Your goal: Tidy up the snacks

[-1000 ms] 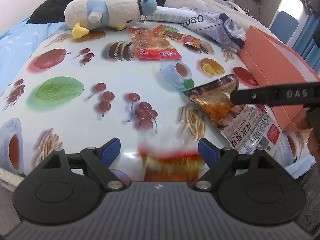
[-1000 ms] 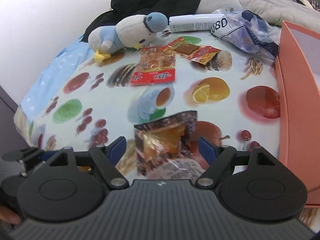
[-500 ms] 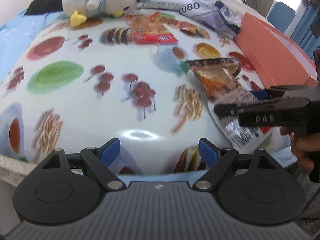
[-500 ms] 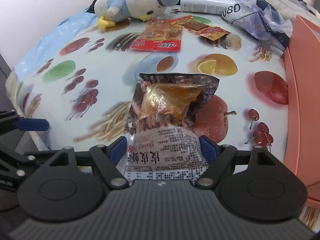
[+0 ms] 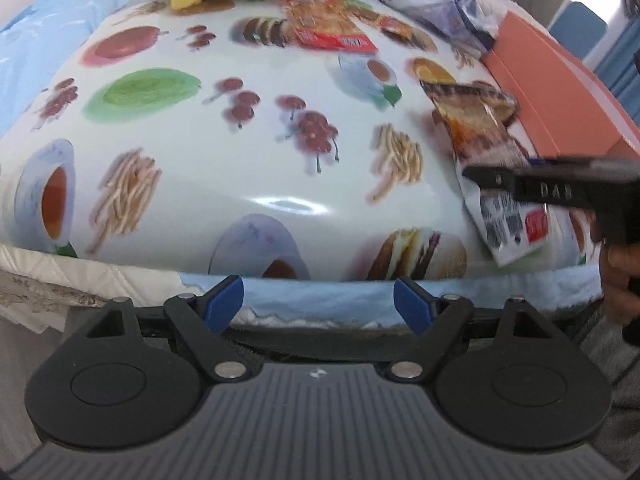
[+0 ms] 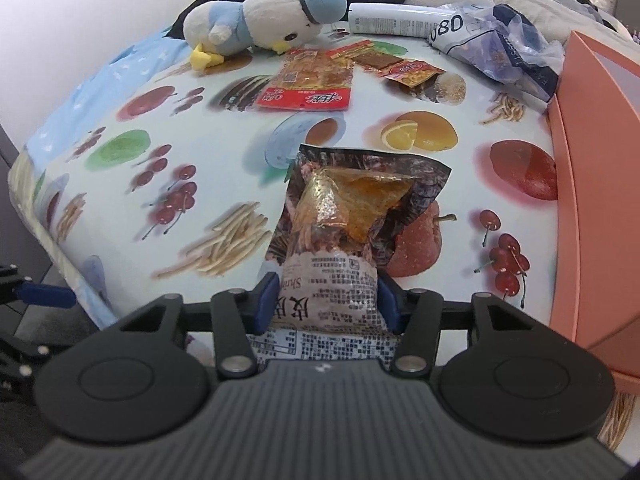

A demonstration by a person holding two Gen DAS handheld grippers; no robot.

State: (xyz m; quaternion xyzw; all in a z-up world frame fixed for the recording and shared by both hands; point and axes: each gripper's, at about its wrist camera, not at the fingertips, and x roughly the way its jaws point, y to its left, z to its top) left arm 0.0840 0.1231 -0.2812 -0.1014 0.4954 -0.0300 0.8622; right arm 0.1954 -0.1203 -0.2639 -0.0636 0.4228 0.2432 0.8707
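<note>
Currently, the food-print tablecloth [image 6: 224, 184] fills both views, spread over a bed-like surface. At 3 o'clock in the right wrist view an orange box [image 6: 592, 184] stands along the cloth's edge. At 12 o'clock lies a plush bird [image 6: 260, 24] on its side, with a crumpled plastic bag [image 6: 508, 48] at 1 o'clock, next to a white tube [image 6: 388, 20].

Snacks, by size: the shrimp snack packet [image 6: 352, 216], brown and clear with printed white lower half, lies at centre, its lower end overhanging the cloth's near edge in the left wrist view. A red snack packet [image 6: 308, 80] lies flat at 12 o'clock, just below the bird. Two small red-orange packets [image 6: 400, 66] lie just right of it, touching or overlapping; cannot tell which.

Right gripper [image 6: 328, 300]: jaws have just been closing; the blue pads now press both sides of the shrimp packet's white lower part, which bunches between them. The left wrist view shows this gripper at 3 o'clock, a hand [image 5: 620, 276] below it.

Left gripper [image 5: 318, 306]: jaws spread wide, nothing between them, at the cloth's near edge, well apart from every packet.
</note>
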